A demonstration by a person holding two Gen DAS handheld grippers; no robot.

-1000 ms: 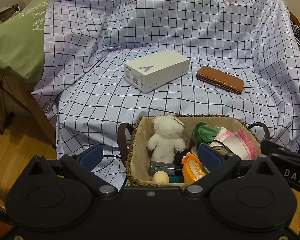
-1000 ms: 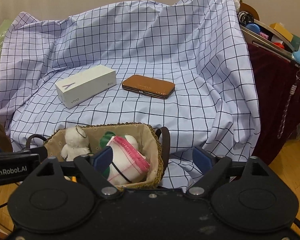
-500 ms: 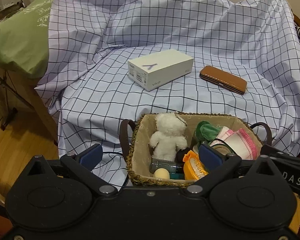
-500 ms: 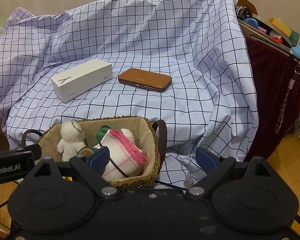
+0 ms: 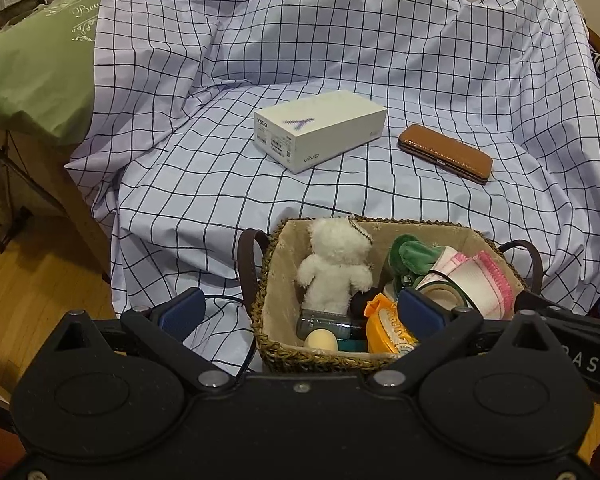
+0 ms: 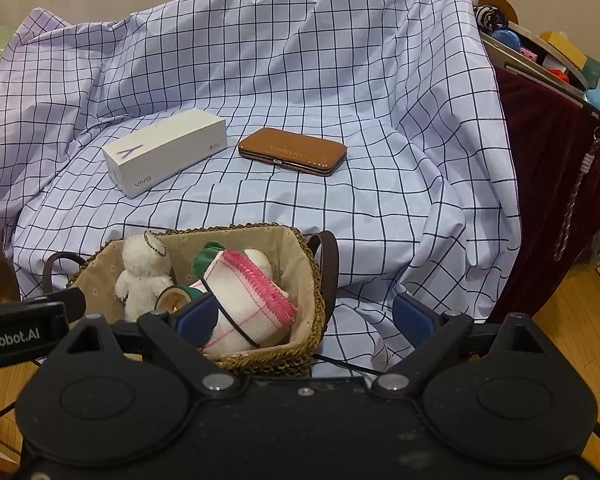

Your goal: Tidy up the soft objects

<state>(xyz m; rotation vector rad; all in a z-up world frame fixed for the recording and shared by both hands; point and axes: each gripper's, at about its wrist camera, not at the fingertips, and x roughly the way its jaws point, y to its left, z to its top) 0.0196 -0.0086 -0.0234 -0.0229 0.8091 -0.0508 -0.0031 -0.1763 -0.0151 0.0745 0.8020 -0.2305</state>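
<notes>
In basket point(image 5: 278, 280): white teddy point(image 5: 334, 270), pink-edged cloth point(image 5: 480, 284).

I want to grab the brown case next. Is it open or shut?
Shut. The brown case lies flat on the checked sheet, its two halves closed together along the metal-edged seam.
</notes>
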